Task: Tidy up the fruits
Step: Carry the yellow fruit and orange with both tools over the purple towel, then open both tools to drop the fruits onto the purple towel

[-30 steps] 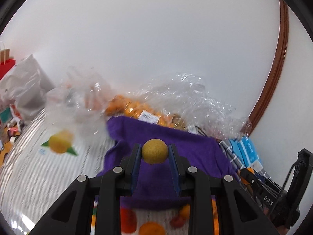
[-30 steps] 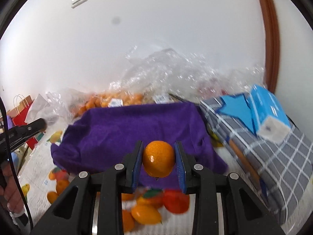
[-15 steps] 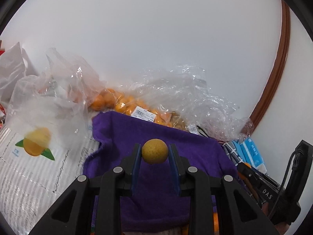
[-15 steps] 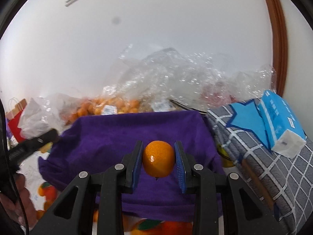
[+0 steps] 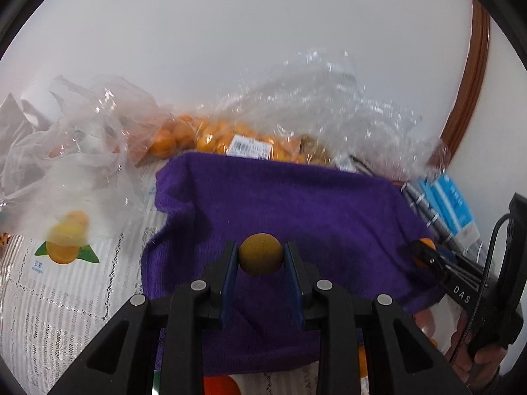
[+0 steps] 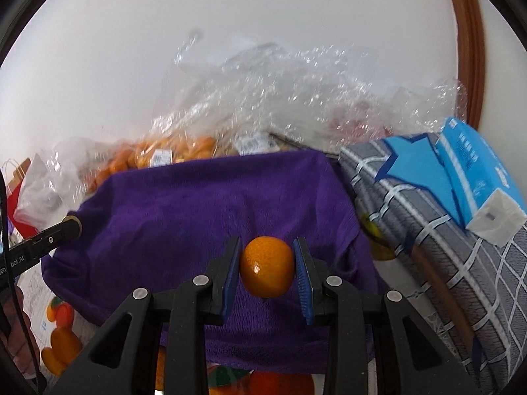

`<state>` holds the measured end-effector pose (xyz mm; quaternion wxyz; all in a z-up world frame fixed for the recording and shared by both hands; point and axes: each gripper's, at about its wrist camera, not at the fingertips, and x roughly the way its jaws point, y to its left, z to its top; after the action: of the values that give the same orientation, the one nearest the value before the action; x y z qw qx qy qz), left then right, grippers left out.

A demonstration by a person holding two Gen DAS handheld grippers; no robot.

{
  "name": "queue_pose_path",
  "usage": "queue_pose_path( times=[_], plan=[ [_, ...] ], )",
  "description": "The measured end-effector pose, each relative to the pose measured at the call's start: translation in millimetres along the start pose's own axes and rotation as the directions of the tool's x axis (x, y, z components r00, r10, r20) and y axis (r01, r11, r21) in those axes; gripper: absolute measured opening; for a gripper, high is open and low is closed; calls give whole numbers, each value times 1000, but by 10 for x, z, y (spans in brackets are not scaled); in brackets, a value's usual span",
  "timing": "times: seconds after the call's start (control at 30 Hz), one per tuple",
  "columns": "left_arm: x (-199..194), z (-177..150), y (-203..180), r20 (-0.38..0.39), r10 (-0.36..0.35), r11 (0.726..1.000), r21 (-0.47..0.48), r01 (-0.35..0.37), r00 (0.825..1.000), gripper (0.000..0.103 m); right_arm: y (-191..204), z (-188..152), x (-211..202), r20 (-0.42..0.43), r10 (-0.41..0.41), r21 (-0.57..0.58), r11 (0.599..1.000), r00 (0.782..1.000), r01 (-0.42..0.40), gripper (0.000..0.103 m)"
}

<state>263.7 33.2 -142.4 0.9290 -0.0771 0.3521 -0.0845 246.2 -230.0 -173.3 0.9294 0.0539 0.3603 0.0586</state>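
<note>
A: Holding fruit on both sides. The left gripper (image 5: 261,258) has its fingers (image 5: 229,273) closed to the width of a small brownish-yellow fruit (image 5: 261,254), pinched between the blue pads. The right gripper (image 6: 267,271) likewise clamps an orange (image 6: 267,266) between its fingers (image 6: 230,275).

B: Which step is this?

A: Transport, by my judgement. Both fruits hang above a purple towel (image 5: 296,204) spread on the worktop (image 5: 59,296), over its near half; neither touches the cloth.

B: And beyond the towel?

A: At its far edge lies a clear bag of small oranges (image 5: 204,136); crumpled plastic (image 6: 280,92) rises behind it. On the right sit a grey checked bundle (image 6: 461,263) and a blue tissue pack (image 6: 477,177). Loose orange fruit (image 6: 59,345) lies at the near left on the printed worktop cover.

B: The next move?

A: Probably lowering each fruit onto the towel, well apart, then parting the fingers; a round fruit may roll on folds.

B: What differs from half a second before?

A: The towel fills more of both views and sits lower under the fingers; both grips are unchanged.
</note>
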Motion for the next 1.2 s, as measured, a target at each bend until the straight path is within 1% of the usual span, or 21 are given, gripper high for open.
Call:
queue_pose_path(
  times=[0.07, 0.2, 0.37, 0.47, 0.7, 0.83, 0.93, 0.97, 1.03, 1.07, 1.13, 1.17, 1.2],
  plan=[
    [30, -8, 13, -19, -2, 1000, 0, 2, 1000, 27, 17, -16, 32, -16, 6, -3, 1000, 1000, -7, 32],
    [40, -11, 38, -28, 0, 1000, -7, -1, 1000, 27, 29, -36, 80, -43, 18, -1, 1000, 999, -18, 32],
    [75, -21, 39, -66, 5, 1000, -4, -6, 998, 27, 36, -53, 99, -59, 29, 6, 1000, 998, -28, 32],
    [94, -30, 21, -86, 10, 1000, 12, -9, 996, 27, 42, -59, 106, -64, 31, 7, 1000, 997, -31, 32],
    [157, -49, 45, -127, 15, 1000, 3, -15, 992, 27, 54, -70, 105, -72, 38, 15, 999, 997, -37, 32],
    [170, -66, 50, -139, 12, 1000, 2, -11, 990, 27, 74, -80, 100, -76, 39, 8, 999, 996, -38, 32],
    [163, -74, 42, -140, 10, 1000, 3, -10, 990, 27, 81, -79, 63, -60, 39, 7, 999, 997, -39, 33],
    [154, -76, 32, -137, 8, 1000, 7, -7, 991, 27, 84, -79, 44, -54, 39, 7, 999, 998, -39, 34],
    [135, -75, -1, -130, 7, 1000, 20, -4, 991, 27, 86, -84, 6, -42, 33, 8, 999, 999, -33, 44],
    [123, -73, -18, -127, 13, 1000, 28, -9, 992, 27, 86, -83, -23, -30, 29, 10, 1000, 999, -29, 46],
    [88, -60, -48, -119, 15, 999, 37, -11, 993, 27, 92, -76, -94, -4, 24, 8, 1000, 1000, -24, 56],
    [48, -49, -61, -107, 13, 999, 39, -9, 994, 28, 98, -66, -149, 13, 16, 8, 1000, 1000, -16, 59],
    [12, -35, -69, -97, 14, 999, 40, -10, 995, 31, 101, -53, -203, 31, 11, 10, 1000, 999, -11, 65]
  ],
)
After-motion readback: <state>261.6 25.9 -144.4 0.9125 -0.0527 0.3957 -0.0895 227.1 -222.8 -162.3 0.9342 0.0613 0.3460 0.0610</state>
